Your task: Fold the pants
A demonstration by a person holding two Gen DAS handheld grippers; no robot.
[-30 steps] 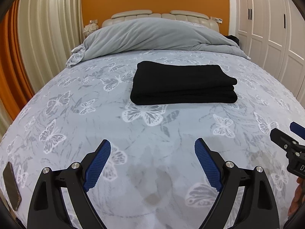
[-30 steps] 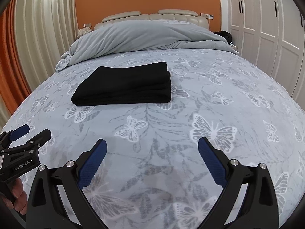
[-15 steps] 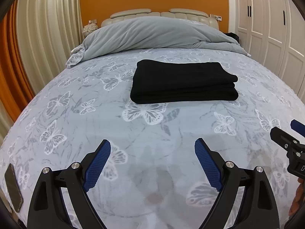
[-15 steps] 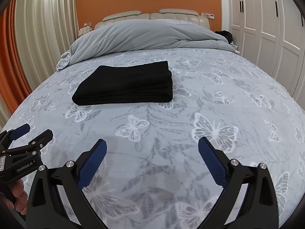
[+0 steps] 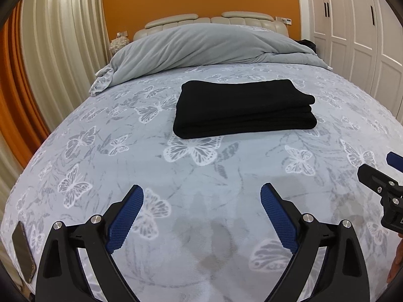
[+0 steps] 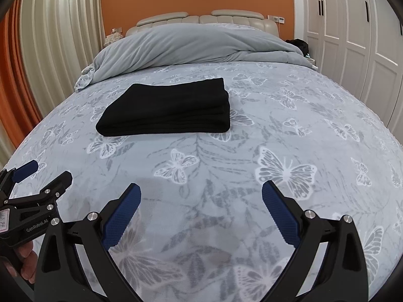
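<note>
Blue-padded left gripper [image 5: 202,196] and right gripper [image 6: 201,194] both spread wide, holding nothing | black pants [image 5: 241,108] lie folded mid-bed [image 5: 126,176], well beyond my jaws | risk: reaching back in could snag an edge, undoing the stack

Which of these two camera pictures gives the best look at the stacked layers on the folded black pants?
The left wrist view: it faces the folded black pants so their right end, where the layers stack, shows clearly. The right wrist view shows the same pants further left and more from the side, with the layered end narrower.
</note>
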